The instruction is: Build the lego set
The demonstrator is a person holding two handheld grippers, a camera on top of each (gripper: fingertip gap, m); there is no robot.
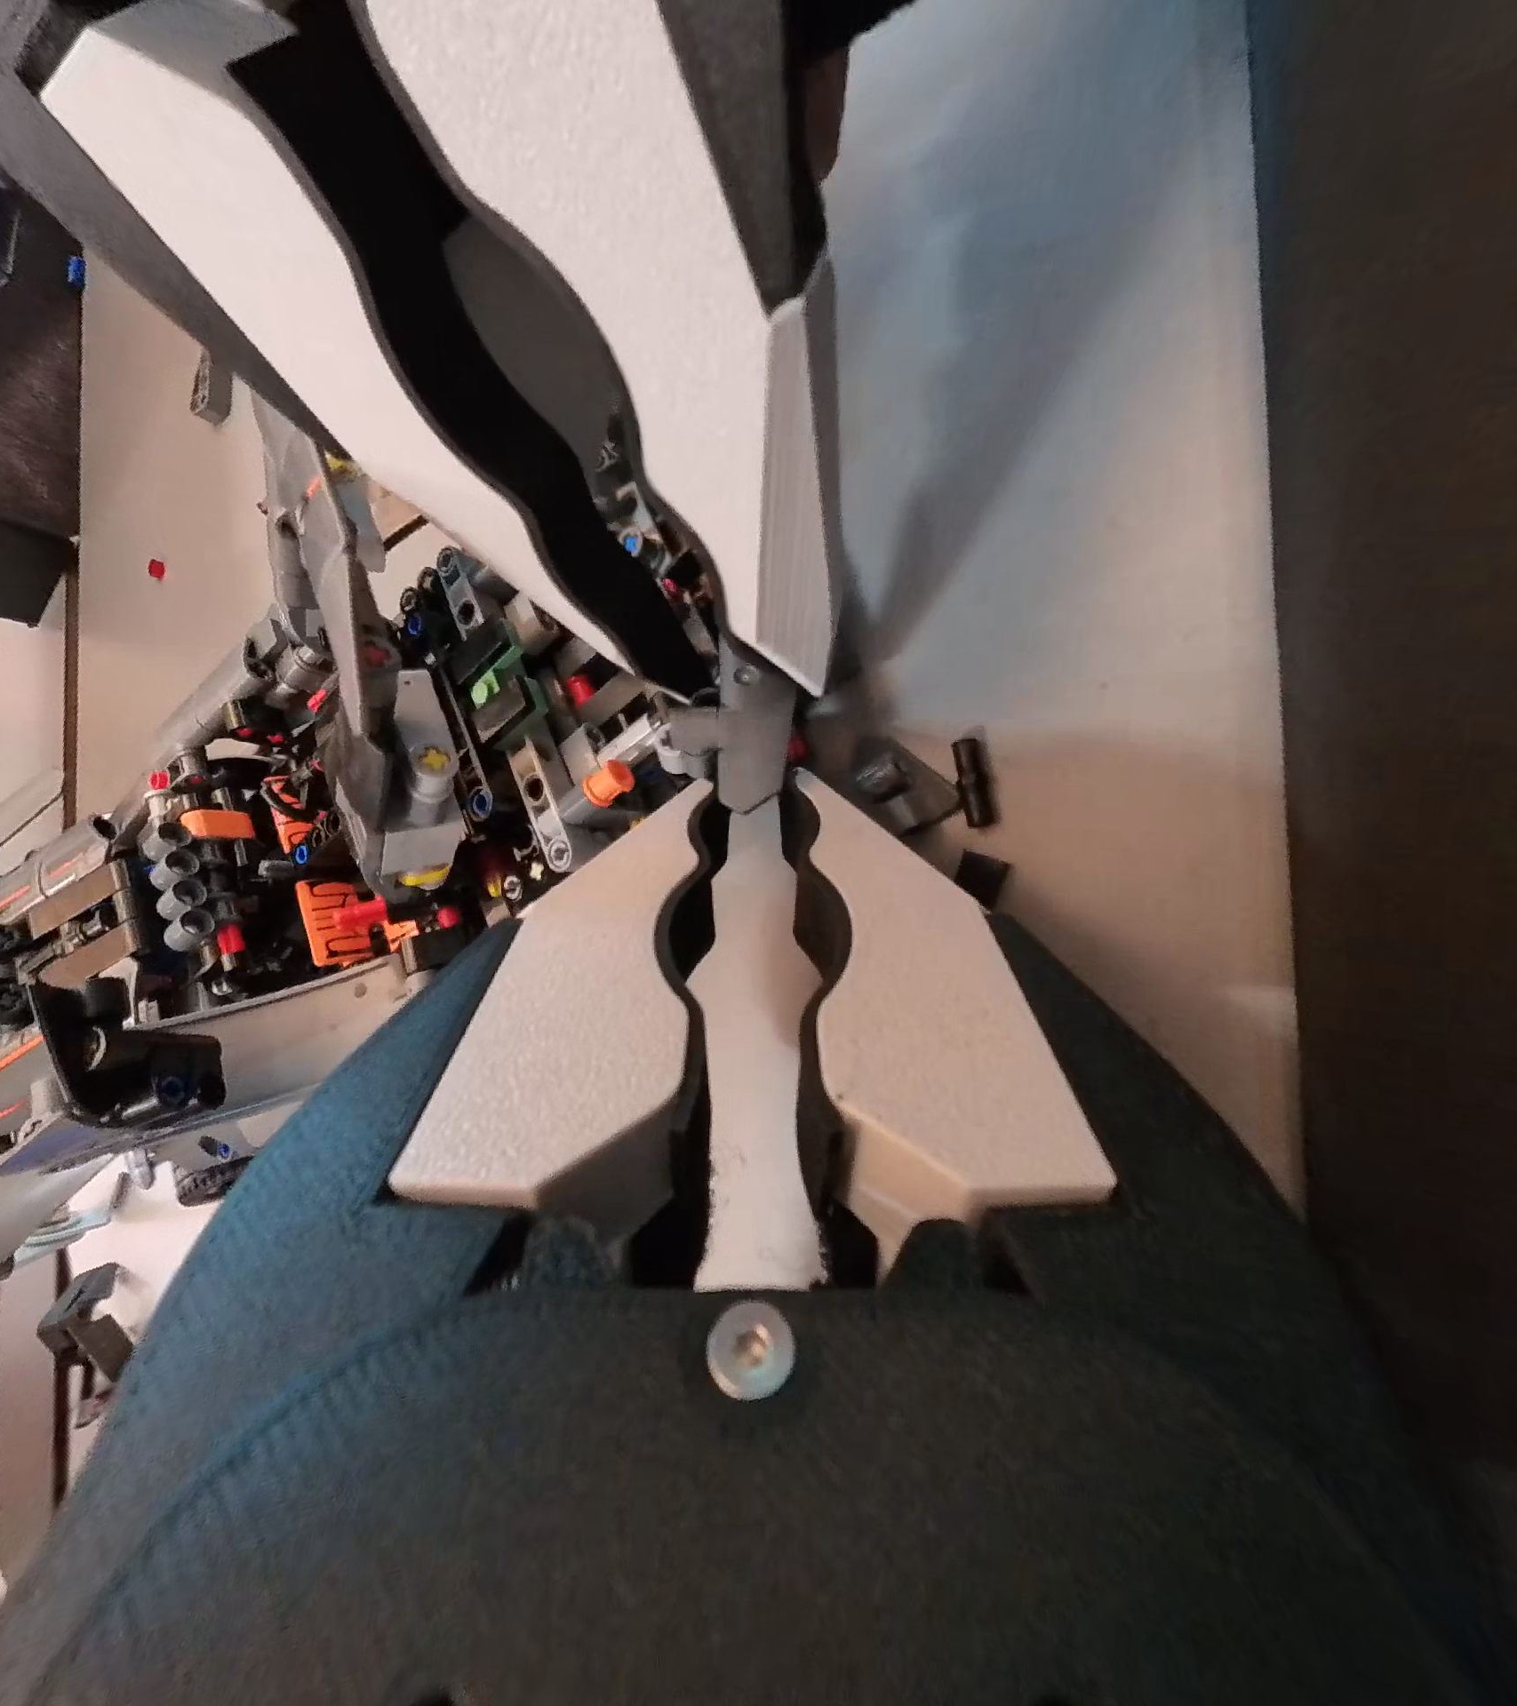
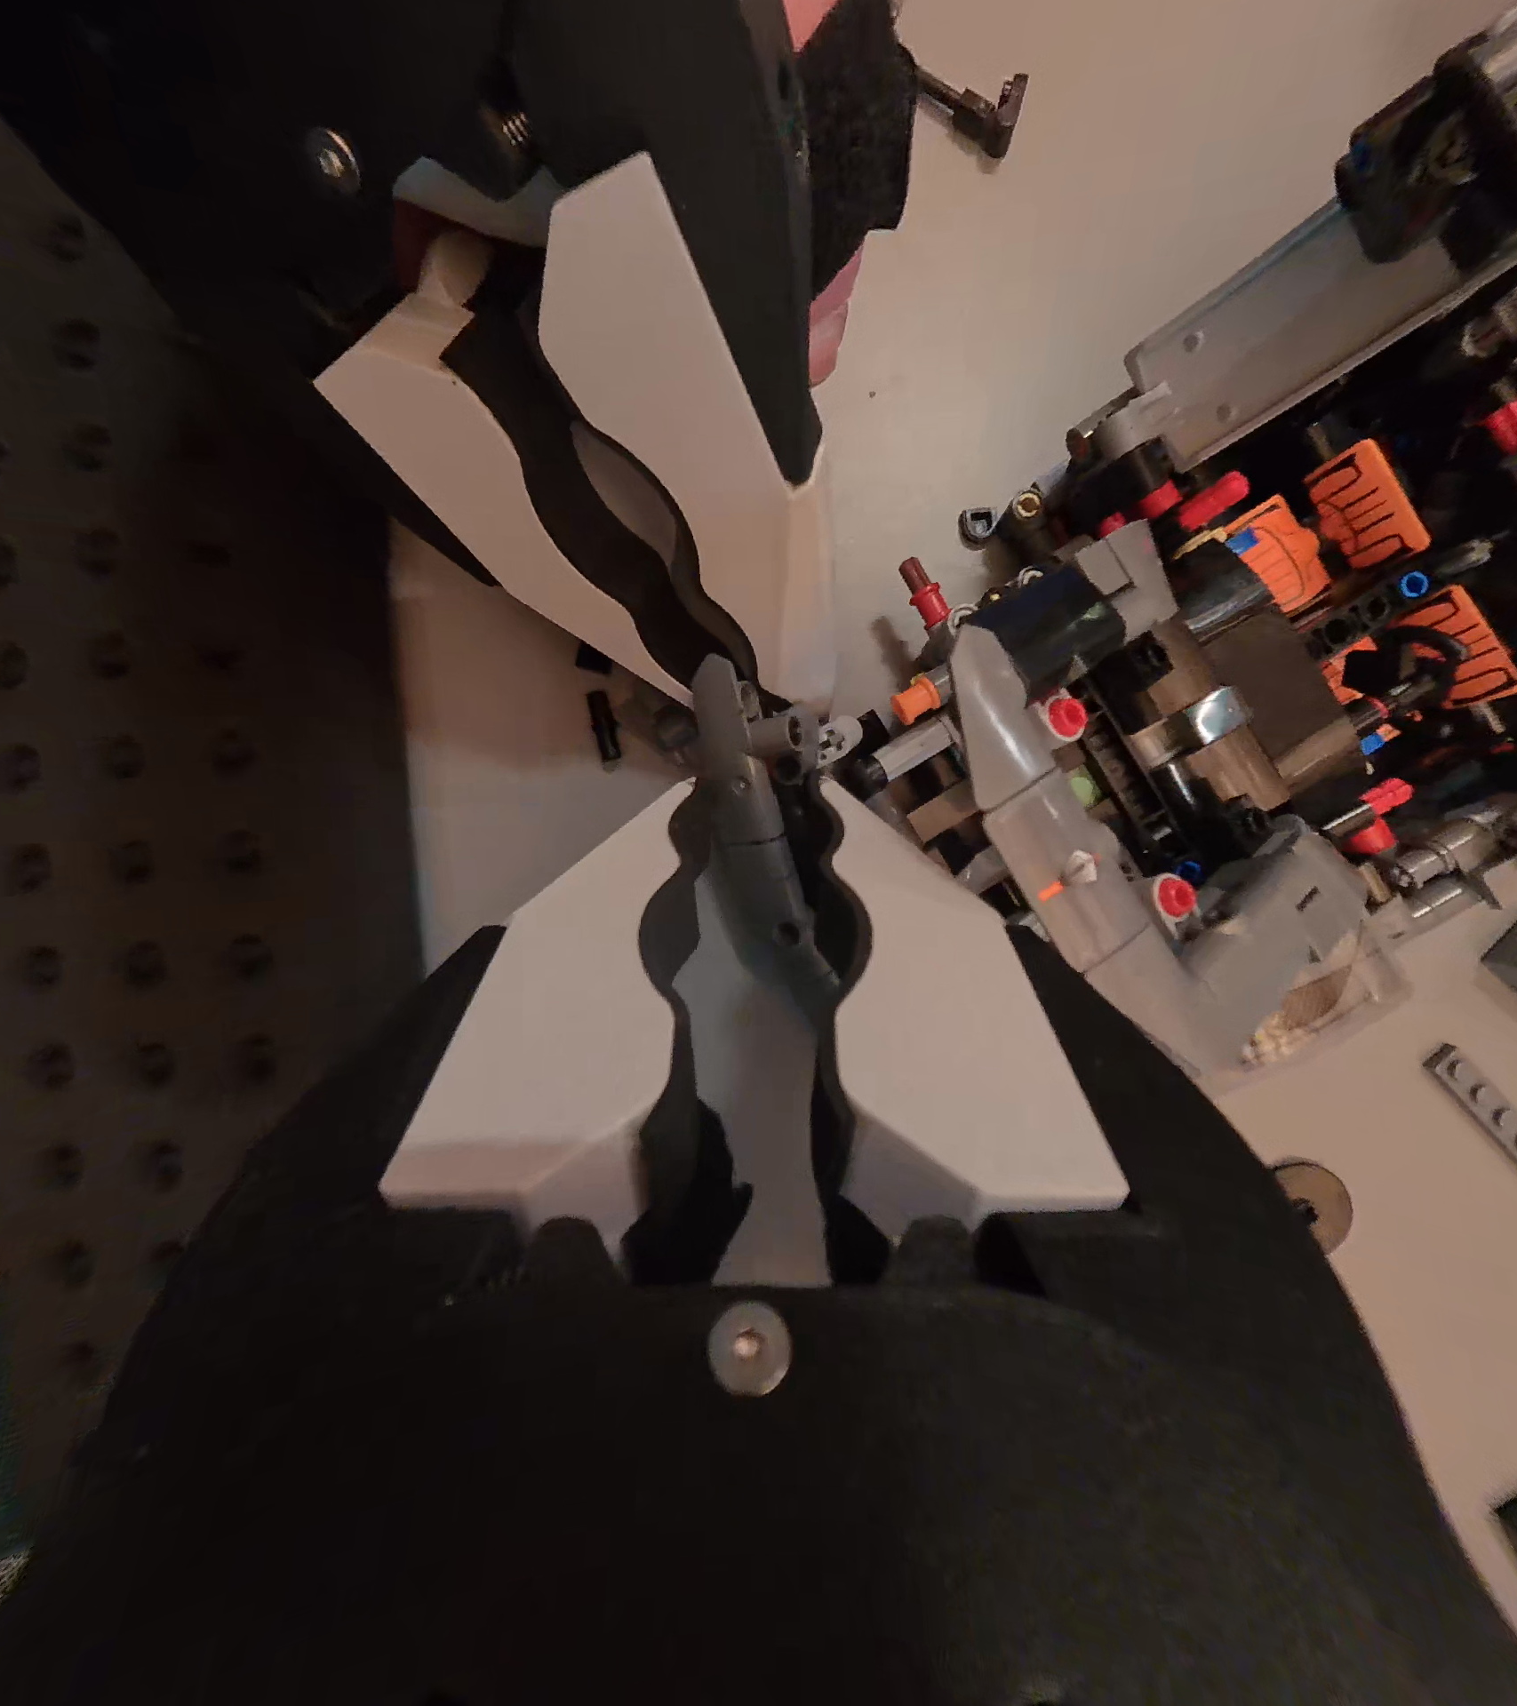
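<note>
The table (image 1: 1059, 517) carries the large grey-and-orange model (image 2: 1271, 665). Between both tool tips sits a small grey piece (image 2: 750, 822). The right gripper (image 2: 754, 794) is closed on it along its length. The left gripper (image 1: 750, 794) is nearly closed, pinching its end. Only the right view shows a grey studded plate (image 2: 1511, 1145) (lower right); the left shows a loose red pin (image 1: 154, 569).

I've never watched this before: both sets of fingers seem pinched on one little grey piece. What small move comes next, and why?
Probably a gentle push together. The left gripper and right gripper both clamp the small grey assembly tip to tip, above the table, beside the big model, so its parts likely need seating.
</note>
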